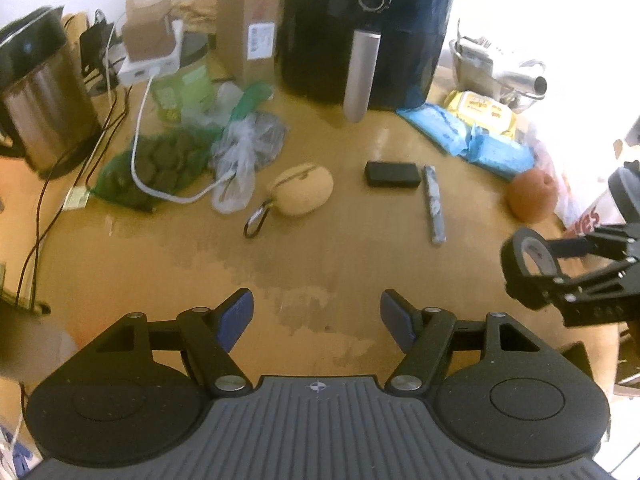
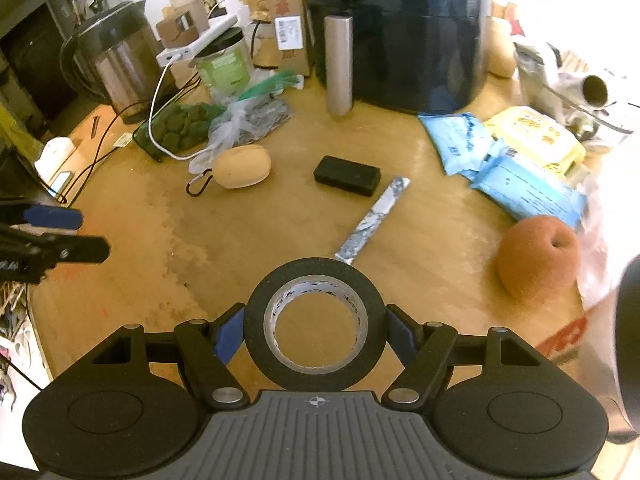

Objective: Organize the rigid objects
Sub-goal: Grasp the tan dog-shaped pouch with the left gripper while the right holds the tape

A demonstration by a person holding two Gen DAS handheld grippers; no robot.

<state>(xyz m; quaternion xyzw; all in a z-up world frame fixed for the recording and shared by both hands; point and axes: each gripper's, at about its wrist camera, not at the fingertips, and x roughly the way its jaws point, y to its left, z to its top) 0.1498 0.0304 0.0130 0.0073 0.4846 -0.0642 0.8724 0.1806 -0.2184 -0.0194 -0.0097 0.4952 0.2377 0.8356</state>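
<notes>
Black roll of tape (image 2: 315,324) with a pale inner core, clamped at its sides by your right gripper (image 2: 316,330) above the wooden table (image 2: 248,248), patterned stick (image 2: 372,220) just ahead, black case (image 2: 347,175) beyond, your left gripper (image 1: 316,320) spread wide, holding nothing.

A black roll of tape with a pale inner core (image 2: 316,320) is held between the blue-padded fingers of the right gripper (image 2: 316,332) above a worn wooden table (image 2: 120,308). Beyond it, a marbled grey-and-white flat stick (image 2: 372,220), a black rectangular box (image 2: 347,176) and a tan oval pouch with a carabiner (image 2: 241,168) are seen lying well apart, with a reddish-brown round fruit (image 2: 538,262) at right and the left gripper (image 2: 70,236) at the left edge
</notes>
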